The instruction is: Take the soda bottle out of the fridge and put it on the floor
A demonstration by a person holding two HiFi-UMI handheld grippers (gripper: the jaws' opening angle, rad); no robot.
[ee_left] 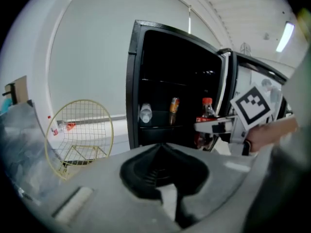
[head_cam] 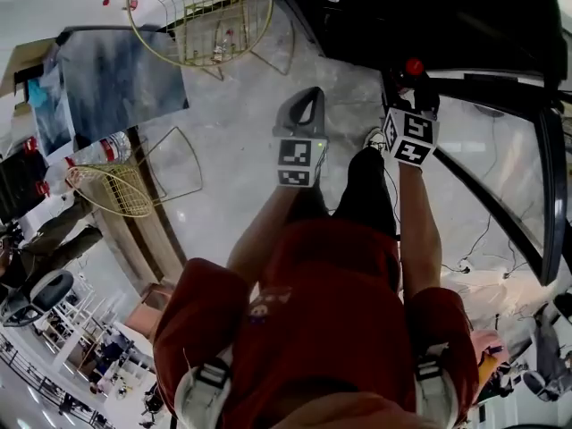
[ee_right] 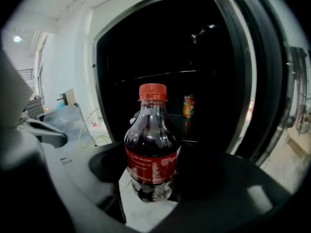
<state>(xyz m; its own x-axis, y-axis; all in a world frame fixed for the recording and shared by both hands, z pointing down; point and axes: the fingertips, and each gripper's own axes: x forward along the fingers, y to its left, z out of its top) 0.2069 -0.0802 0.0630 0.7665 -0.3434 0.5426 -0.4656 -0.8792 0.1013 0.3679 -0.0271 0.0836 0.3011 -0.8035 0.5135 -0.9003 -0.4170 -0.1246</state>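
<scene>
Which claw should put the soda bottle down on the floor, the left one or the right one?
Right. The right claw grips the soda bottle in front of the open fridge, so it probably only has to lower it to the floor. The left claw is empty.

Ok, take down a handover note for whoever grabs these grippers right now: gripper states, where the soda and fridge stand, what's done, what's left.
Left gripper: jaws together, empty, held above the floor.
Right gripper: shut on the soda bottle, which is upright with its red cap on top.
Fridge: door open. The bottle is off the shelves, at the open front.
Done: bottle gripped and lifted out.
Left: lower it to the floor, stand it there, release.
</scene>
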